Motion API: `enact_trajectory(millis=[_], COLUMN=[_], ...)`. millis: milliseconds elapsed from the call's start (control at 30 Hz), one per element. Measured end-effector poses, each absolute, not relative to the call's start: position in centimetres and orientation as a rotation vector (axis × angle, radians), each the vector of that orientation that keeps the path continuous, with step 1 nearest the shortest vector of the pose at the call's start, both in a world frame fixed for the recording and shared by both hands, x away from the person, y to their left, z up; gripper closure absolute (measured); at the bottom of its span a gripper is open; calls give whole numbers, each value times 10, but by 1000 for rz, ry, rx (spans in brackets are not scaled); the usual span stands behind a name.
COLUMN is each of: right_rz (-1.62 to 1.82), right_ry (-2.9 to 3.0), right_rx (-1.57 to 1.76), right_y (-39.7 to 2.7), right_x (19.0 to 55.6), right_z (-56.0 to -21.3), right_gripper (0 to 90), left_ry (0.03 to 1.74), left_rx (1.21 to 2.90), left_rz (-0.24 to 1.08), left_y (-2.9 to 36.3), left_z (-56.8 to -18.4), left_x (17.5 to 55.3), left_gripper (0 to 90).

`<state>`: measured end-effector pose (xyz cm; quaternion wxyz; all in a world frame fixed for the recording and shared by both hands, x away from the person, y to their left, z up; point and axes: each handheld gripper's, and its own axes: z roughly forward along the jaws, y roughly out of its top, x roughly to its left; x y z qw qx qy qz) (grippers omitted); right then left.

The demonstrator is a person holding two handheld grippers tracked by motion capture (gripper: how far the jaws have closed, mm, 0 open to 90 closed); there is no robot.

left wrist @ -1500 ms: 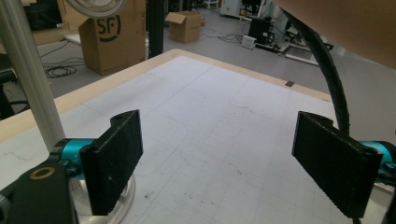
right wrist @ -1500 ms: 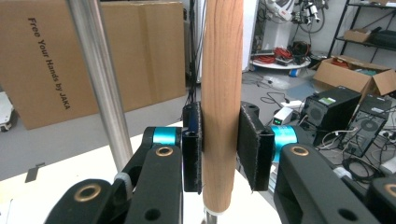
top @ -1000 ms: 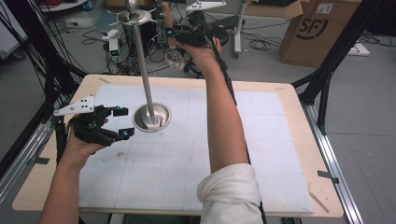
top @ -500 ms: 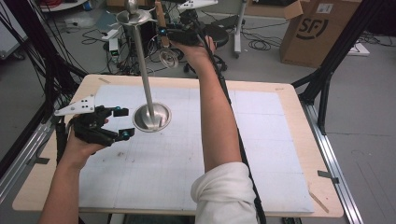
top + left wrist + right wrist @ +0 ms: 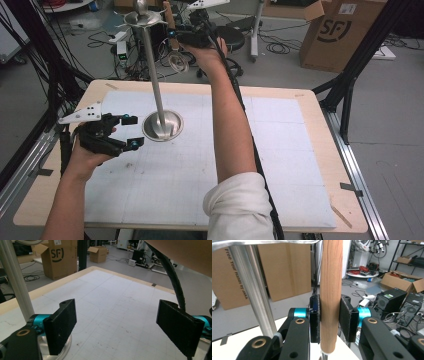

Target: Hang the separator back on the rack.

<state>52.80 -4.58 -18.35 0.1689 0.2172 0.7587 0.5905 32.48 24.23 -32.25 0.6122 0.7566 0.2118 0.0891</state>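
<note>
A metal stand rises from a round base [image 5: 162,125] on the white table mat; its pole [image 5: 152,70] ends in a hooked top [image 5: 142,19]. My right gripper [image 5: 173,34] is raised beside that top, shut on the wooden handle [image 5: 169,17] of a utensil whose wire loop [image 5: 177,61] hangs below. In the right gripper view the handle [image 5: 331,285] stands upright, with the gripper [image 5: 331,318] clamped on it and the pole [image 5: 254,290] just to its left. My left gripper [image 5: 133,131] rests open beside the base, with nothing between its wide-apart pads [image 5: 62,327].
The mat [image 5: 280,150] lies on a wooden tabletop [image 5: 320,105] framed by black struts. Cables, a stool and a cardboard box [image 5: 340,30] sit on the floor beyond the far edge. The right forearm [image 5: 230,115] reaches across the middle of the table.
The right gripper with the wooden-handled utensil has shifted slightly left, closer to the stand's top. The left gripper has stayed put beside the base.
</note>
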Motion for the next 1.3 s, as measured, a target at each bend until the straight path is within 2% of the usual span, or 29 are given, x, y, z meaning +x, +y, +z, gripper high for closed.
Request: enact_trajectory(millis=[1300], right_rz=[1699], right_ry=[2139], right_rx=[621], right_y=[-51], right_x=[514], right_z=[-192], right_gripper=[723], left_ry=[492], left_rx=[1758], left_rz=[209], left_y=[240], left_z=[-323], left_x=[325], left_gripper=[172])
